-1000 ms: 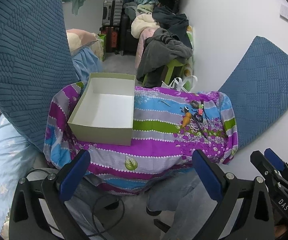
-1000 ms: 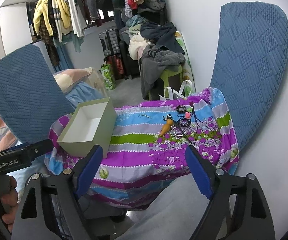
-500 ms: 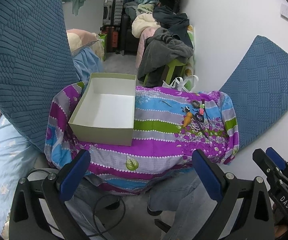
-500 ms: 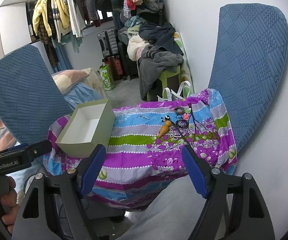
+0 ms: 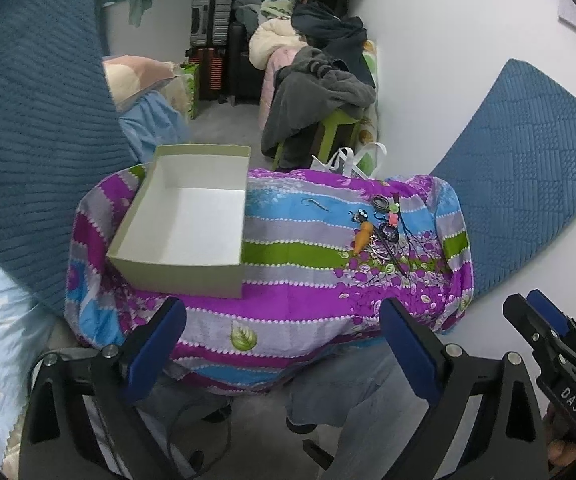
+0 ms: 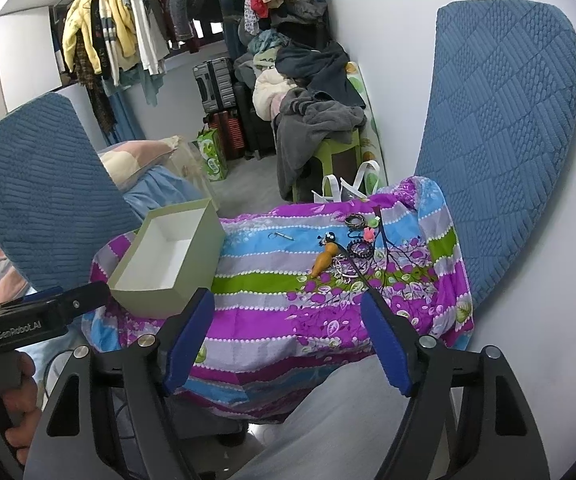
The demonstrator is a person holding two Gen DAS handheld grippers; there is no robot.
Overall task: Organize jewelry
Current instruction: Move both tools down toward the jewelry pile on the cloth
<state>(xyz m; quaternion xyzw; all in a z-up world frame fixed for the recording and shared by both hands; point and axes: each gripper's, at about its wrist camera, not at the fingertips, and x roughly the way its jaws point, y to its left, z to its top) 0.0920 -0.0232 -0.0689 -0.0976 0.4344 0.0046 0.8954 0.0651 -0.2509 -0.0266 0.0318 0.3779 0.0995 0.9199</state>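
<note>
A small pile of jewelry [image 5: 382,228] lies on the right side of a table with a purple striped floral cloth [image 5: 296,280]; it includes an orange carrot-shaped charm [image 5: 362,237], dark bracelets and a pink piece. It also shows in the right wrist view [image 6: 348,254]. An open, empty pale green box [image 5: 191,220] stands on the left side, also in the right wrist view [image 6: 167,260]. A thin metal clip [image 5: 316,204] lies between them. My left gripper [image 5: 283,344] and right gripper [image 6: 288,336] are both open and empty, held in front of the table's near edge.
Blue quilted cushions [image 5: 27,120] lean left of the table, and another [image 6: 500,128] leans on the white wall at right. Behind are a green stool piled with clothes [image 6: 320,120], suitcases, hanging clothes and a bed at left. The person's lap is below the table edge.
Both grippers have moved a little closer to the table; the view has shifted slightly. Nothing on the table has moved.
</note>
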